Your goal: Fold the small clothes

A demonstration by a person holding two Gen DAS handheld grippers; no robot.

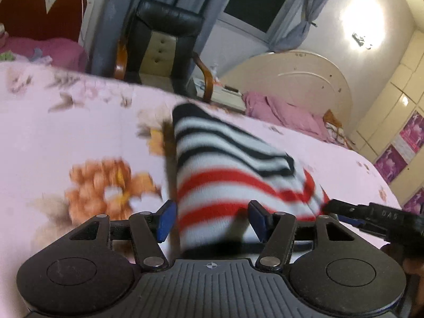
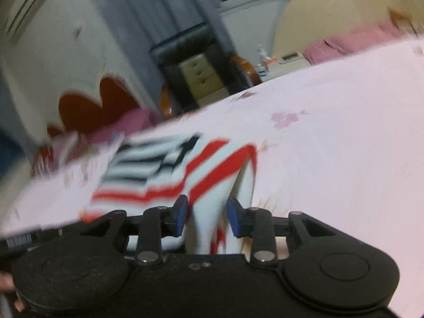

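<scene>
A small white garment (image 1: 225,175) with red and black stripes lies partly lifted off the pink floral bedspread (image 1: 79,122). My left gripper (image 1: 212,221) has its blue pads against both sides of a broad fold of it. In the right wrist view the same striped garment (image 2: 169,175) stretches away to the left, and a narrow bunch of it runs between the jaws of my right gripper (image 2: 206,218). Slim gaps show on either side of that bunch, so the pads stand off it. One black finger (image 1: 352,212) of the right gripper reaches the cloth's right edge. Both views are blurred.
A black armchair (image 1: 164,45) with wooden arms stands beyond the bed's far edge, beside grey curtains (image 1: 190,5). A pink heap of bedding (image 1: 281,111) lies against a cream headboard (image 1: 299,79). The bedspread (image 2: 344,132) runs wide to the right.
</scene>
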